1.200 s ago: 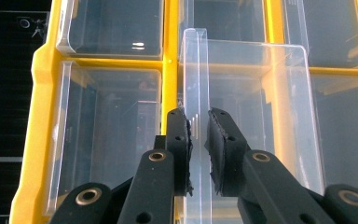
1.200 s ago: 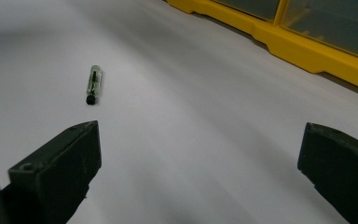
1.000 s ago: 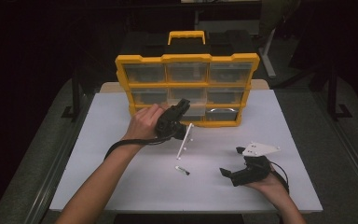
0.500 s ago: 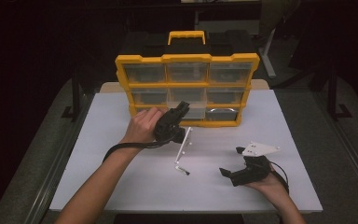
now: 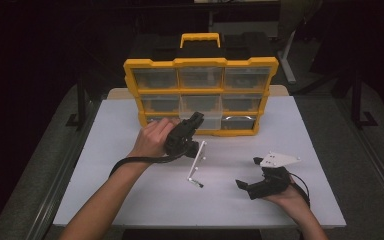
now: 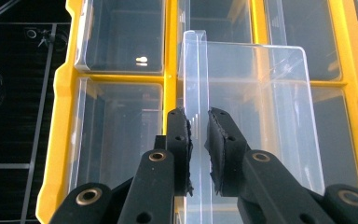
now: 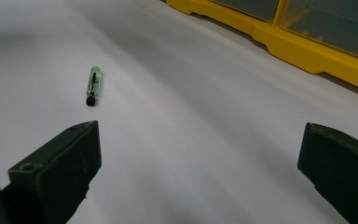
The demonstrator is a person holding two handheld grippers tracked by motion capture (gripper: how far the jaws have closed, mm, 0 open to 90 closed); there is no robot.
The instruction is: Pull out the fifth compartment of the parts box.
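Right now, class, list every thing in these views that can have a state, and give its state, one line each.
Left gripper: shut on the clear drawer's front lip.
Clear drawer: pulled partway out of the yellow organiser.
Other drawers: pushed in.
Right gripper: open, holding nothing.
Small glass tube: lying flat on the table.

No readable text, label, brand, number or sign is found in any view. The organizer (image 5: 200, 95) frame is plain yellow; its clear drawers (image 6: 121, 42) carry no print. The drawer (image 6: 256, 116) pulled out is unmarked too. The table (image 5: 130, 190) is blank white. No lettering is seen on the black jaws in either gripper view. The small tube (image 7: 93, 85) on the table is too small and blurred to be checked; markings on it, if any, cannot be made out. The dark background at far left of the left gripper view shows only faint lights, possibly unlabelled equipment.
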